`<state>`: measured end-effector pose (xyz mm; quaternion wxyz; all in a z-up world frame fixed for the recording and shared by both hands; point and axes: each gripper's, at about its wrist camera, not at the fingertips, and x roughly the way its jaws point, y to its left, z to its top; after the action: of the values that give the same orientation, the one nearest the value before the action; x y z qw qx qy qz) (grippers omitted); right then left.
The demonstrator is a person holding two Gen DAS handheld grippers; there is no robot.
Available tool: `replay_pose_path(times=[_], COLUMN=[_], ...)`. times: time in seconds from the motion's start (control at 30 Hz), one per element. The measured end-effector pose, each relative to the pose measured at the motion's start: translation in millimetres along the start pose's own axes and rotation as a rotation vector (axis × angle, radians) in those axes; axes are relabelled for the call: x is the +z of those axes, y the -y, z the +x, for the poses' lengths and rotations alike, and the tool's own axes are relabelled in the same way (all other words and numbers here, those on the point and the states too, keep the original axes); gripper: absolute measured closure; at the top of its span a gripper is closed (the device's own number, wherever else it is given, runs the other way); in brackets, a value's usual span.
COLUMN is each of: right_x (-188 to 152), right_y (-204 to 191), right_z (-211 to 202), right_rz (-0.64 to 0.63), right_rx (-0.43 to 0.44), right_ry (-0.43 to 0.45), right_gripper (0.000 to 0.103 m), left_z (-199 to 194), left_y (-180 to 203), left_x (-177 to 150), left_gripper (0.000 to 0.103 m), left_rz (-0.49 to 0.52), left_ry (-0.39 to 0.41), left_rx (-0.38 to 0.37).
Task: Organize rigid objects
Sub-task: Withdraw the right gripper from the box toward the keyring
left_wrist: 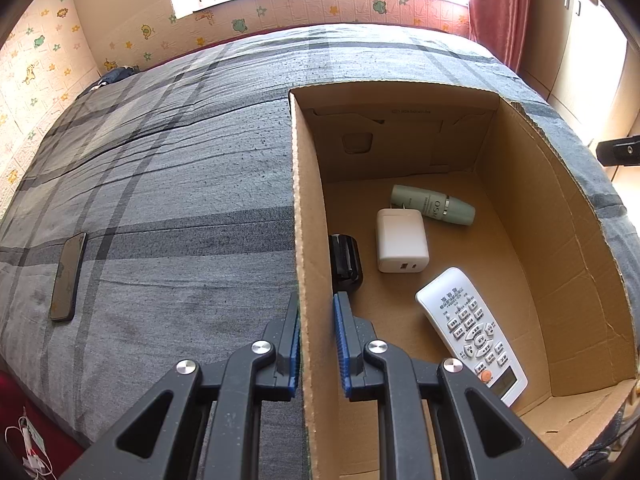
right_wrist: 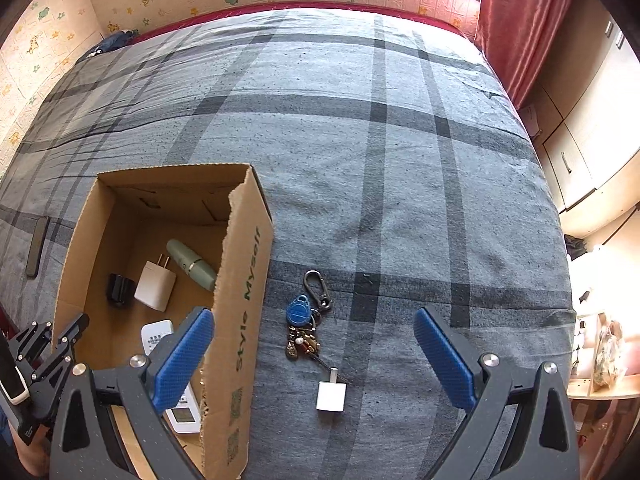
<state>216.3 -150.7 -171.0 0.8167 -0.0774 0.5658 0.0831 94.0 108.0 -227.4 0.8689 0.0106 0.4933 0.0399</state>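
An open cardboard box (left_wrist: 560,248) (right_wrist: 244,280) sits on the bed. It holds a white remote (left_wrist: 472,332) (right_wrist: 158,336), a white charger (left_wrist: 400,240) (right_wrist: 155,286), a green bottle (left_wrist: 432,205) (right_wrist: 192,265) and a black item (left_wrist: 346,262) (right_wrist: 119,290). My left gripper (left_wrist: 316,340) is shut on the box's left wall (left_wrist: 310,240). My right gripper (right_wrist: 314,354) is open above a key bunch with a blue tag (right_wrist: 302,322) and a small white block (right_wrist: 331,396) on the bedcover, right of the box.
A dark phone (left_wrist: 68,278) (right_wrist: 37,246) lies on the grey plaid bedcover (left_wrist: 180,160) left of the box. A red curtain (right_wrist: 516,28) and cabinets (right_wrist: 580,148) stand at the right. The left gripper also shows in the right wrist view (right_wrist: 60,344).
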Motion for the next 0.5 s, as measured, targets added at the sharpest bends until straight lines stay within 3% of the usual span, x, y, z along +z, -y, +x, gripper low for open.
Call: replay_pose_path(times=[0.5], right_x=[-47], right_y=[29], right_z=[36], right_rz=[0.034], right_rx=[-0.019], right_ry=[-0.067], right_gripper=[0.001], left_z=[1], left_y=[2], left_x=[0], left_gripper=[0.086], left_rz=[0.003], left_ry=[0.0], left_rx=[0.004])
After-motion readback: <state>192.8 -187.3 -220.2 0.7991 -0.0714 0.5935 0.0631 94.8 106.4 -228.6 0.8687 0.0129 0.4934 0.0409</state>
